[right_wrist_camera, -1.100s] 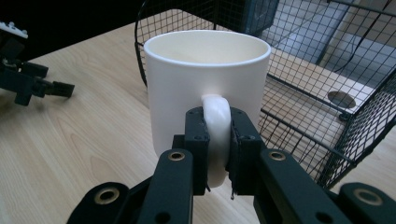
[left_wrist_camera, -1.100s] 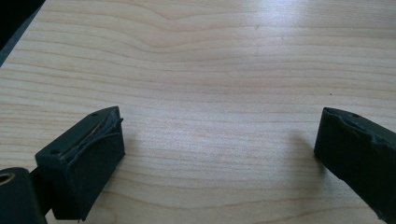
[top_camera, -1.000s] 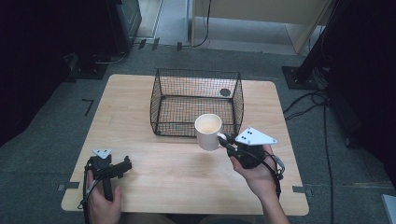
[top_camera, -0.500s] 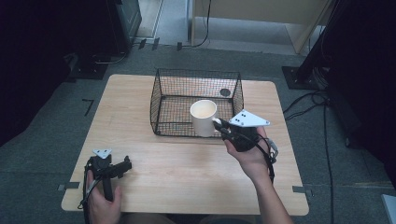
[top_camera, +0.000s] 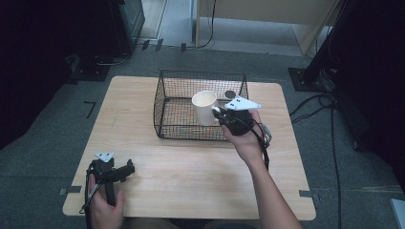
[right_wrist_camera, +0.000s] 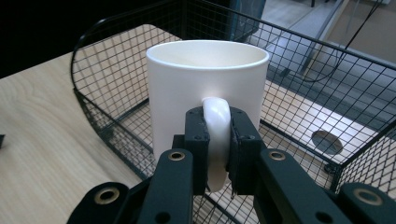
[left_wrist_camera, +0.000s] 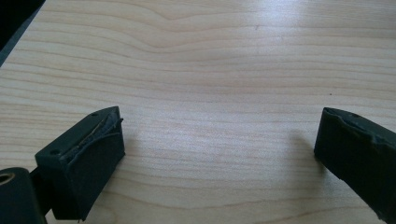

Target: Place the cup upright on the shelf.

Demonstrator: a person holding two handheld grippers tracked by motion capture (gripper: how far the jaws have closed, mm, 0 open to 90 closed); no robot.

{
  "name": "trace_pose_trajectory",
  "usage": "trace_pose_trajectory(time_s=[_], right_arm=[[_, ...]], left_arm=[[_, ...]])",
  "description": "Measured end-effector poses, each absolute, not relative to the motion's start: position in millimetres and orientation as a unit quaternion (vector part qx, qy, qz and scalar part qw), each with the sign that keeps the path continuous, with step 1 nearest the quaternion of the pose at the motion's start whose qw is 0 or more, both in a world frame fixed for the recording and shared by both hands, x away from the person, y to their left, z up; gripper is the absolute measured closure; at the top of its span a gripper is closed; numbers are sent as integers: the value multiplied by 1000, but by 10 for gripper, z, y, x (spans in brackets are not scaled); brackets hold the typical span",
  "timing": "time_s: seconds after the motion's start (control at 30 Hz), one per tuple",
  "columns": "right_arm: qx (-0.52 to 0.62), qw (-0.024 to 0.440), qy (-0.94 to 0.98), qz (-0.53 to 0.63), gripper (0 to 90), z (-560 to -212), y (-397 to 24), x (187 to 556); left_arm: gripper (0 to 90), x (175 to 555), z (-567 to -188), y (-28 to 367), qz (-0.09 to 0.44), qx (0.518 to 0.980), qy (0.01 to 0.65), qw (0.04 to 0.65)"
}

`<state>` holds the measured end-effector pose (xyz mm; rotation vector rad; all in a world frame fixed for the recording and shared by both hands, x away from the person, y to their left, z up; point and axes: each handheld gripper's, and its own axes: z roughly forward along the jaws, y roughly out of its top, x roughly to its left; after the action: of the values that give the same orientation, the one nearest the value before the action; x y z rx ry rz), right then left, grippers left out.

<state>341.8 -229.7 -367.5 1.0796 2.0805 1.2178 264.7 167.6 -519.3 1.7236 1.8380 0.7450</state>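
Table (top_camera: 191,176) of pale wood, rounded corners, on grey carpet; person's forearms enter from the near edge.

Left gripper (top_camera: 128,170): near left corner of the table, resting low on the wood, held in the left hand (top_camera: 106,210); jaws spread wide with nothing between them, bare grain showing across the gap in the left gripper view; grey three-cornered plate on top; cable trailing back to the near edge.

Right gripper (top_camera: 218,114): farther in, right of centre, at the basket's near right part, held in the right hand (top_camera: 246,140); jaws clamped on the mug's handle (right_wrist_camera: 215,140), one pad each side, as the right gripper view shows; grey plate on top; cable looping down by the wrist.

Mug (top_camera: 204,107): white, upright, empty, carried by its handle; seen over the basket's inside, just past its near wall; whether it touches the basket floor cannot be told.

Basket (top_camera: 165,95): black wire mesh, open top, on the far half of the table; small dark round disc (top_camera: 230,94) at its far right corner.
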Motion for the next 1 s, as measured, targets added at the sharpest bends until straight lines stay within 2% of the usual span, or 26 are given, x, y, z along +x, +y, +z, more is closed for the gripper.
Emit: trace_pose_trajectory(time_s=[0.37, 1.0], right_arm=[[388, 265, 772, 427, 807, -3840, -2234, 3878], [342, 233, 802, 431, 807, -4125, -2225, 4446]], left_arm=[[18, 2646, -5192, 1678, 274, 636, 676, 253], [17, 2646, -5192, 1678, 274, 635, 676, 253]])
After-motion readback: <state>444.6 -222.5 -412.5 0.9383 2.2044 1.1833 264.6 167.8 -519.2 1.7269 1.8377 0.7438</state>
